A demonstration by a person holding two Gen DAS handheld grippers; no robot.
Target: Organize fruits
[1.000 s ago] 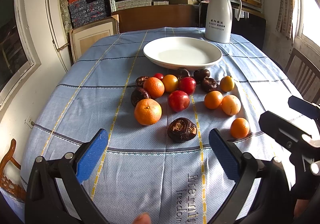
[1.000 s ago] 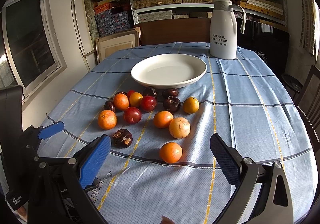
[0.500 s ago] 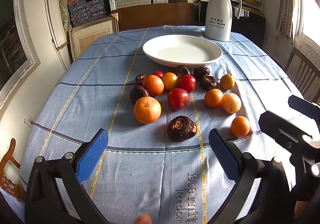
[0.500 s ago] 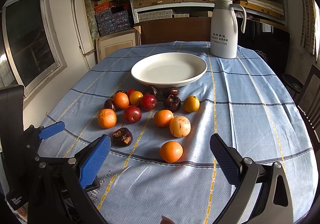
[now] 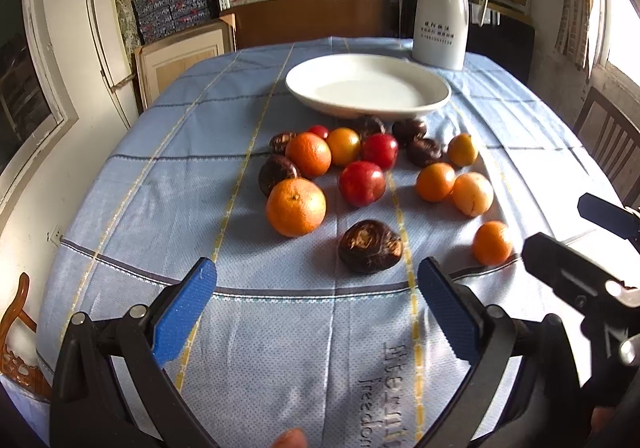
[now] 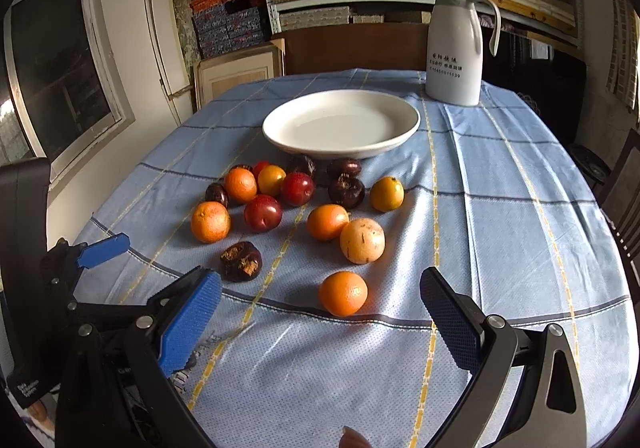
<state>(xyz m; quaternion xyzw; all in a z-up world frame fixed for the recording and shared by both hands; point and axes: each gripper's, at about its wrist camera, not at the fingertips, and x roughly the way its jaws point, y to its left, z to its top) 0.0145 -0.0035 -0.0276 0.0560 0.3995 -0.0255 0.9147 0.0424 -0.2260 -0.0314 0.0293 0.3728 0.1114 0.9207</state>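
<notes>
Several fruits lie loose on the blue checked tablecloth in front of an empty white plate (image 5: 368,88) (image 6: 340,124): oranges, red plums and dark wrinkled fruits. Nearest my left gripper (image 5: 316,304) are a dark wrinkled fruit (image 5: 370,246) and a large orange (image 5: 296,206). My left gripper is open and empty, just short of them. My right gripper (image 6: 320,312) is open and empty, right behind a small orange (image 6: 343,293). The dark fruit also shows in the right wrist view (image 6: 241,261).
A white thermos jug (image 5: 440,12) (image 6: 454,44) stands behind the plate at the back right. A wooden chair (image 5: 608,136) stands at the table's right side. Shelves with boxes fill the back wall. The table's front edge is close under both grippers.
Both grippers have edged slightly forward toward the fruits. Nothing on the table has moved and both stay open.
</notes>
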